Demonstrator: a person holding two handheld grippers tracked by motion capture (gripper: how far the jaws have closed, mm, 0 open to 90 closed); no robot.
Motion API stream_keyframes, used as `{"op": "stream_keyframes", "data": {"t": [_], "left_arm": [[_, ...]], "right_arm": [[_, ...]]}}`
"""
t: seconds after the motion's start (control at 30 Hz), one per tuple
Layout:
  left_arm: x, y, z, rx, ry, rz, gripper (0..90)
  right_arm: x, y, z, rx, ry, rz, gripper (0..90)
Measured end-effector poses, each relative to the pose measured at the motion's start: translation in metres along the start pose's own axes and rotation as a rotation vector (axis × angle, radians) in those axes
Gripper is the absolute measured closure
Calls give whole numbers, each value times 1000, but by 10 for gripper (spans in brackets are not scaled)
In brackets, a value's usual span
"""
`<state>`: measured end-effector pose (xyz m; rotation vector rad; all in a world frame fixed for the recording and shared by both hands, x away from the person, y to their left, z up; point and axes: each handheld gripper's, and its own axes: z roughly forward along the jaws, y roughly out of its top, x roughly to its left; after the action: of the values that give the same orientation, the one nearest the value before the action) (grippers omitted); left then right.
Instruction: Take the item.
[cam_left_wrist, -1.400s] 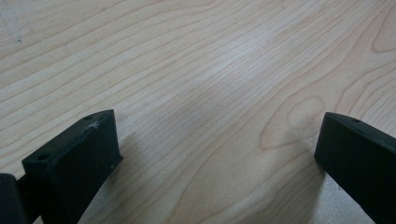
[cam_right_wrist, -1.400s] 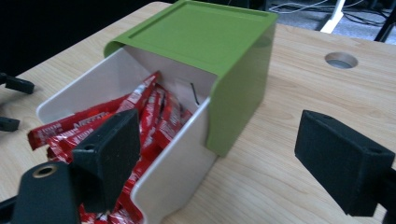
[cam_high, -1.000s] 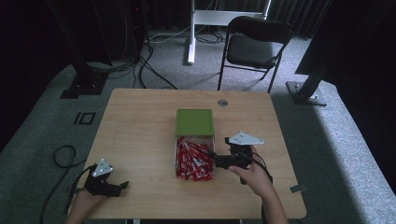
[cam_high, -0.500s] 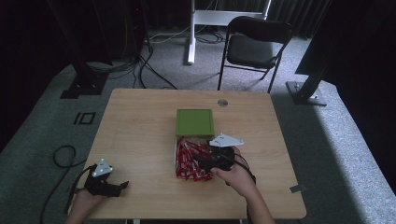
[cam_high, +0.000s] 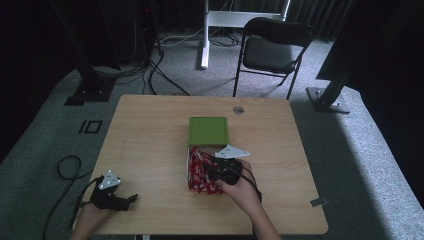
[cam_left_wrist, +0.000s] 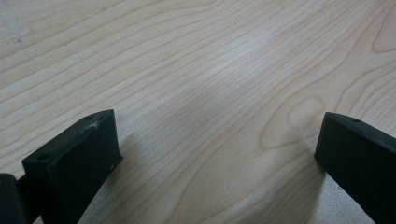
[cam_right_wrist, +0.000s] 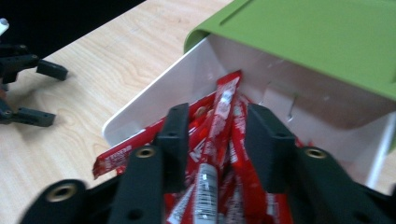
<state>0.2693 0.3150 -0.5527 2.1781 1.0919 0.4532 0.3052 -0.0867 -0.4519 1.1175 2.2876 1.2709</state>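
Note:
A white box (cam_high: 189, 161) (cam_right_wrist: 154, 107) lies in the middle of the table, and its green lid (cam_high: 208, 130) (cam_right_wrist: 317, 42) is slid back over the far half. Several red stick packets (cam_high: 199, 174) (cam_right_wrist: 225, 105) fill the uncovered near half. My right gripper (cam_high: 207, 170) (cam_right_wrist: 217, 122) reaches into the box from the right. Its jaws have just been closing and stand on either side of a few packets; a clear press does not show. My left gripper (cam_high: 131, 198) (cam_left_wrist: 217, 140) (cam_right_wrist: 46, 93) rests open on the bare wood at the table's near left corner, with nothing between its jaws.
The wooden table (cam_high: 150, 135) has a round cable hole (cam_high: 238, 109) near its far edge. Behind the table a black folding chair (cam_high: 272, 47) stands on the grey carpet. Cables and stand bases lie on the floor to the far left.
My right gripper has moved left and slightly down, from beside the box to over the packets, and its jaws have narrowed. The left gripper has stayed where it was.

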Motion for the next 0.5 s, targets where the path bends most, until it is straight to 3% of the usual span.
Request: {"op": "stream_keyframes", "data": {"t": [0.17,0.5], "left_arm": [[0,0,0,0,0,0,8],[0,0,0,2,0,2,7]], "right_arm": [[6,-3,11,44,-11,26,688],[9,-8,26,65,-56,46,720]]}}
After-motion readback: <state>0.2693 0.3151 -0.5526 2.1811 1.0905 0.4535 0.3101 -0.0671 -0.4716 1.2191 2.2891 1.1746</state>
